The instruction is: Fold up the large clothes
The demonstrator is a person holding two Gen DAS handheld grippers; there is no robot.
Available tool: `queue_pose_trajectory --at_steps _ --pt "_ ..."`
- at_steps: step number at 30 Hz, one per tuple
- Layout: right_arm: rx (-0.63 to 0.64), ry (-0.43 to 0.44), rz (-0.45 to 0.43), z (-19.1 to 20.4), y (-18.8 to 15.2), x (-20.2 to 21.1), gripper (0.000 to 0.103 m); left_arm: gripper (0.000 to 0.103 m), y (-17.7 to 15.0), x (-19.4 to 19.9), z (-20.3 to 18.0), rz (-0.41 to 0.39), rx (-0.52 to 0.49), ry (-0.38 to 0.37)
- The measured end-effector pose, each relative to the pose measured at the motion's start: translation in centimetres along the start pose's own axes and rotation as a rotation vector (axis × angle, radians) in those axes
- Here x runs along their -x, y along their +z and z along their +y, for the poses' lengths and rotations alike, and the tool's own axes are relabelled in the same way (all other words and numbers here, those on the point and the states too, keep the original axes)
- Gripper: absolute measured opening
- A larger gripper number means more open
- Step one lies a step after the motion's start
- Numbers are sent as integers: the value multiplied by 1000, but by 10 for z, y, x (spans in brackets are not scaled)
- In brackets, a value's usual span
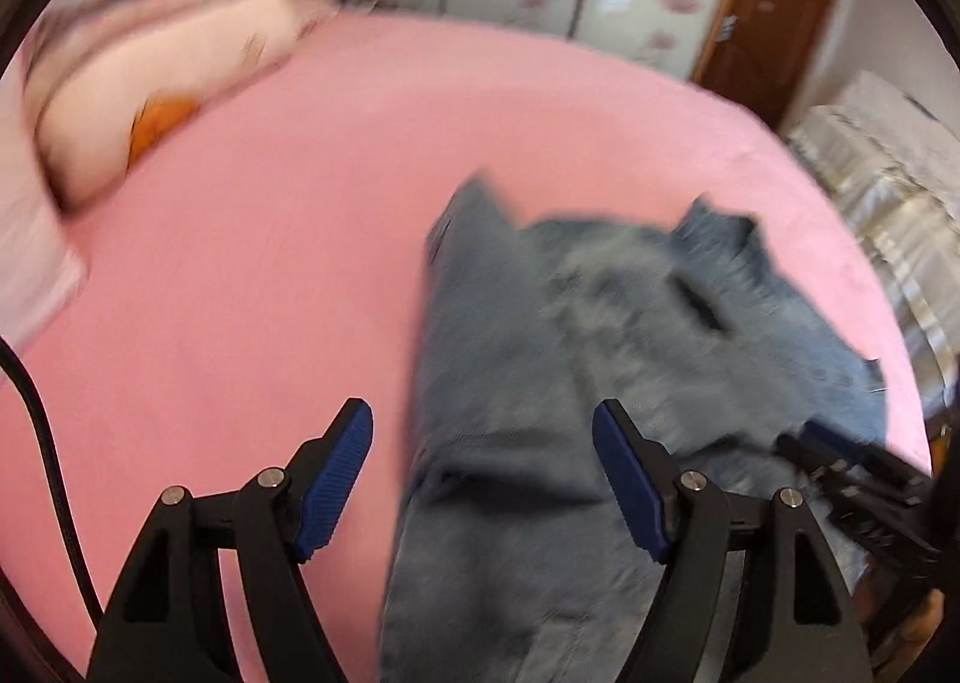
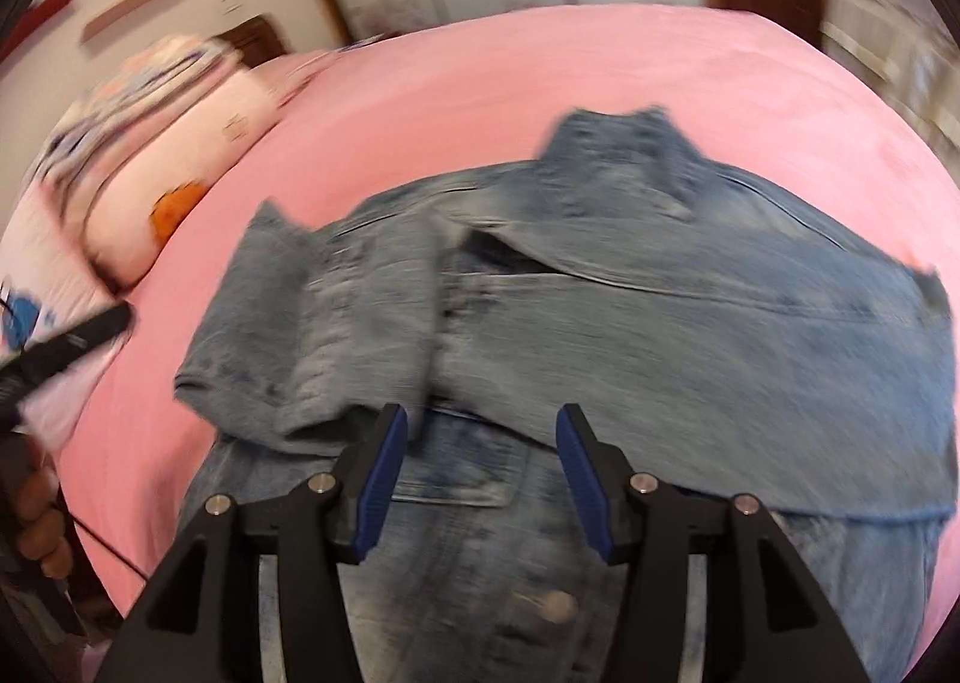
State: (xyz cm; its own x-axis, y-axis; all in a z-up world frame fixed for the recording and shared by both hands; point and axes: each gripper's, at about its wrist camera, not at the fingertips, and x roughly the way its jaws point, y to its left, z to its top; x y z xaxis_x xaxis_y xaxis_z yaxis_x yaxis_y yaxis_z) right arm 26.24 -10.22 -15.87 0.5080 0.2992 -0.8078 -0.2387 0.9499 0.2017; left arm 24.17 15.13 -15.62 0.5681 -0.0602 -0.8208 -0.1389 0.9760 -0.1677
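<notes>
My left gripper (image 1: pixel 483 479) hangs with jaws wide, holding nothing. The faded denim jacket (image 2: pixel 660 323) lies rumpled on the pink bed (image 2: pixel 420 101), apparently one sleeve folded across. My right gripper (image 2: pixel 481 482) gapes empty above it.

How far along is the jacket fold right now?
Partly done: one sleeve of the denim jacket already lies folded across its front on the pink bed. Nothing is in hand; left gripper and right gripper are open above it. The body fold remains.
</notes>
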Motion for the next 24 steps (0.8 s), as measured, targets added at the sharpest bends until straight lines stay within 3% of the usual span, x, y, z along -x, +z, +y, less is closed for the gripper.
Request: queue_pose_trajectory --at_steps 5,12,15,20,24 --pt "284 -103 -80 52 -13 -3 52 74 -28 -30 15 73 -19 15" --pt "716 -318 -170 109 -41 -23 52 74 -29 -59 26 85 -11 16" --pt "851 -369 -181 122 -54 -36 52 74 -26 -69 37 95 18 -6" --pt "1017 -471 -199 141 -69 -64 52 74 -19 -79 49 94 52 -38" --pt "1062 -502 -204 151 -65 -81 46 74 -15 -86 55 89 74 -60"
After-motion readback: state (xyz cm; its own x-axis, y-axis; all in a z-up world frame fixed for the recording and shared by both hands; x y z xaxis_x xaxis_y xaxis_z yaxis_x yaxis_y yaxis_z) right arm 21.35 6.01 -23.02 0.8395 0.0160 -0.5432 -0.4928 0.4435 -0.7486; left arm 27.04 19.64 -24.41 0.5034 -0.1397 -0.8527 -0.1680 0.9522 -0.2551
